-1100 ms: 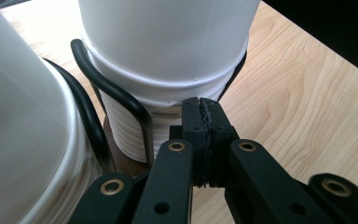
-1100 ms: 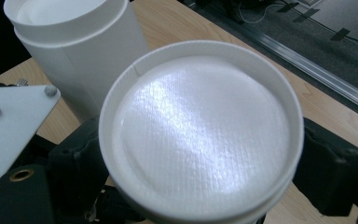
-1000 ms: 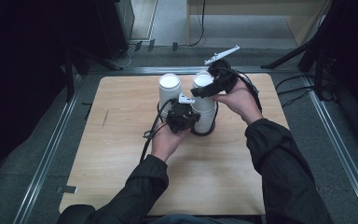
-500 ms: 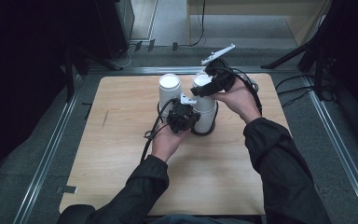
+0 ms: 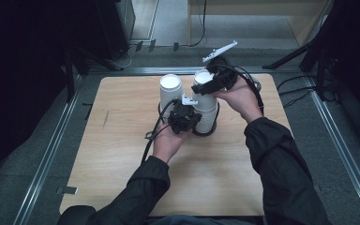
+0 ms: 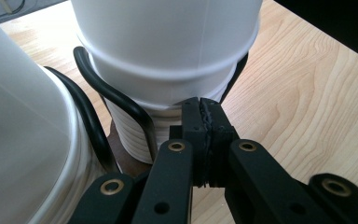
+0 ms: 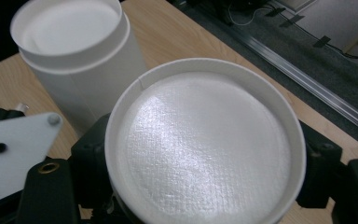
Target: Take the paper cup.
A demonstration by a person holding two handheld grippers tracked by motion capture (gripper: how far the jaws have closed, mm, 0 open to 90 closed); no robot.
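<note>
Since the earlier high view, little is changing in position: both hands are keeping their places at the two white stacks, while the right gripper's jaws have just been closing in on the top cup. At the left of the wooden table [image 5: 122, 187], the left cup stack [image 5: 170, 91] is standing upright on its own, just beside the cup stack under work and apart from both claws. Next to it, the left gripper [image 5: 183, 115] is sitting low against the near side of the right cup stack [image 5: 207, 110]; in the left gripper view its two black jaws are pressing together with nothing between them, their tips just in front of the ribbed lower rims of that stack [image 6: 168, 70], and a black cable [image 6: 116, 100] is curving between the two stacks. Whether the closed tips are touching the rims cannot be told. Further right, the right gripper [image 5: 214, 84] is reaching in at the top of the same stack, with its grey plate pointing away from the person. In the right gripper view the top cup [image 7: 205, 144] is lying between the jaws, one black jaw at each side of its rim, and the pads are meeting its wall on both sides, so the claw is clamping on that cup. The person's right hand [image 5: 241, 96] is holding this gripper at the far right of the stack.
</note>
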